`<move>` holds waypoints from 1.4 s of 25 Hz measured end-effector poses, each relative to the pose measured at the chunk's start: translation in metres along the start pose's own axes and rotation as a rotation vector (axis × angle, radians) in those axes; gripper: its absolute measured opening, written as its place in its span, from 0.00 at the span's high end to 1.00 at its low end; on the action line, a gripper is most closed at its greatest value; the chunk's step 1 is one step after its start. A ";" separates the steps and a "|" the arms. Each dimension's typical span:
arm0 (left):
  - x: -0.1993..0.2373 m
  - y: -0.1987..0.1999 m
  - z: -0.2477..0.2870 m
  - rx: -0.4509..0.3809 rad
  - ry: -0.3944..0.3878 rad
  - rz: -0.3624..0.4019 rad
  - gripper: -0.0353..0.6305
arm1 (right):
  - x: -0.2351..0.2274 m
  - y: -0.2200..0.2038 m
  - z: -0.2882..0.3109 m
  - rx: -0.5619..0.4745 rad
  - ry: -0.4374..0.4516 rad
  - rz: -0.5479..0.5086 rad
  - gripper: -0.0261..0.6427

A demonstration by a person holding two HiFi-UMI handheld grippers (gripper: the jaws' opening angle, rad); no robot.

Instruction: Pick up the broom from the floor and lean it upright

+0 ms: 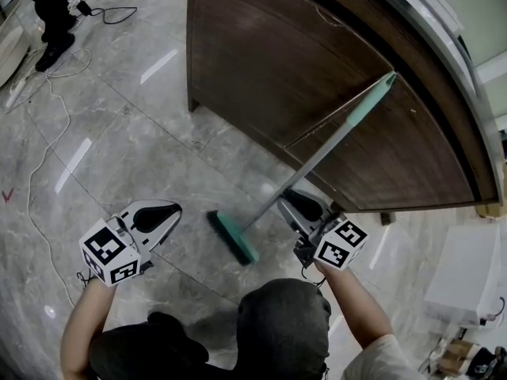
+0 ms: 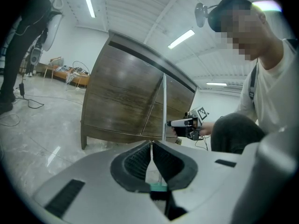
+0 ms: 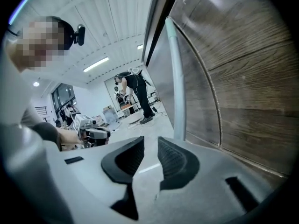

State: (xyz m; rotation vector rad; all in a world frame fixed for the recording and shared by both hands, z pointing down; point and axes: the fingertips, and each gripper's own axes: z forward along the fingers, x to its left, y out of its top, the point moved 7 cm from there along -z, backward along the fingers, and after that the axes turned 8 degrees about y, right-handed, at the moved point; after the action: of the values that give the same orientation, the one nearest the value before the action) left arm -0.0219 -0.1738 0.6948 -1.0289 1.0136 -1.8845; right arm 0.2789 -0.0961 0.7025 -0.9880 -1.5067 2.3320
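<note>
Broom (image 1: 317, 153) stands tilted, not flat. Its green head sits on the floor (image 1: 119, 133) and the pale green grip end rests against the front of the wooden counter (image 1: 277, 62). Handle runs diagonally up to the right in the head view.

Right tongs (image 1: 289, 199) just beside the lower handle, near the head. Right gripper view: tongs (image 3: 150, 141) partly open with a clear gap and nothing between the pads, handle (image 3: 176, 87) rising just past the right-hand jaw. Cannot tell if it touches the handle.

Left tongs (image 1: 176, 210) are left of the broom head, apart from it, over bare floor. Left gripper view: tongs (image 2: 152, 143) closed, tips meeting, nothing held. Broom handle (image 2: 164, 111) and the right tongs (image 2: 170, 123) show beyond them.

White cable (image 1: 40, 157) trails across the floor at left. A second person's legs (image 1: 51, 14) are at the top left.
</note>
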 end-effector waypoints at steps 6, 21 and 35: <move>0.002 -0.022 -0.019 0.023 0.034 -0.029 0.92 | 0.012 -0.007 0.023 0.043 0.078 -0.008 0.86; 0.014 -0.058 -0.105 -0.058 0.198 -0.085 0.92 | 0.059 -0.031 0.125 0.185 0.301 -0.110 0.92; 0.001 -0.097 -0.118 -0.027 0.305 -0.048 0.92 | 0.112 -0.032 0.150 0.212 0.325 -0.442 0.96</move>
State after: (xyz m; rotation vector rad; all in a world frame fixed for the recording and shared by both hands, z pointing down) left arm -0.1498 -0.1018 0.7372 -0.8005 1.1976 -2.1158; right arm 0.0938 -0.1368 0.7217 -0.8276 -1.1784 1.8694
